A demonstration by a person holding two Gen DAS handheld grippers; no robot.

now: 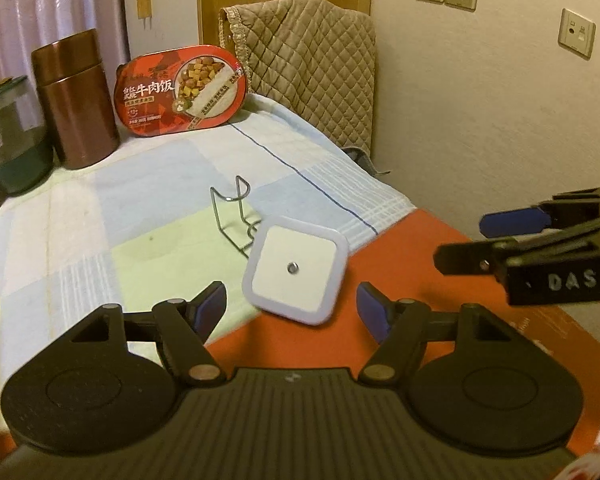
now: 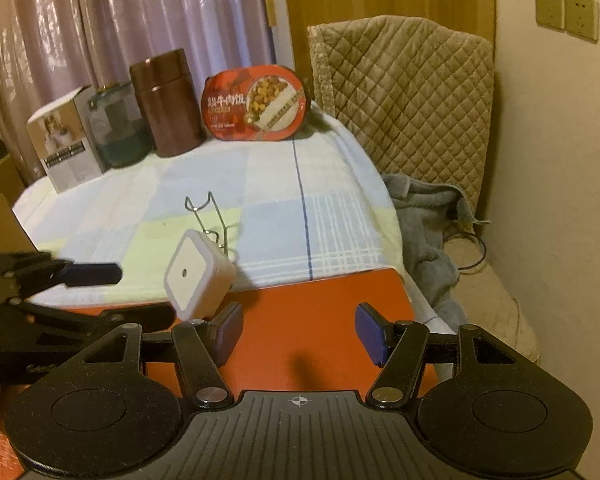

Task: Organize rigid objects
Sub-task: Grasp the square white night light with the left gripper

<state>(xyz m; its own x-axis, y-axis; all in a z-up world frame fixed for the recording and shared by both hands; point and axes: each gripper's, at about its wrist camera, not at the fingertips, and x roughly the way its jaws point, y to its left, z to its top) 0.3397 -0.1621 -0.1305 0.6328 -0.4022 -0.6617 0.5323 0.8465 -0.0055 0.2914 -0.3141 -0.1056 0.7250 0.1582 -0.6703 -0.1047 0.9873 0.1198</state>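
Note:
A white square night-light plug [image 1: 295,269] stands tilted on the edge of the red board [image 1: 380,264], just ahead of my open left gripper [image 1: 292,312], between and slightly beyond its blue pads. In the right wrist view the plug [image 2: 198,276] sits left of my open, empty right gripper [image 2: 298,334], close to its left pad [image 2: 228,334]. A bent wire stand [image 1: 236,212] rests on the checked cloth behind the plug. The right gripper shows at the right edge of the left wrist view [image 1: 500,236].
At the back of the cloth-covered table stand a brown canister [image 1: 76,100], a red meal box [image 1: 184,90], a glass jar [image 2: 114,128] and a cardboard box [image 2: 66,140]. A quilted chair back [image 1: 308,64] and a grey towel [image 2: 424,220] are right of the table.

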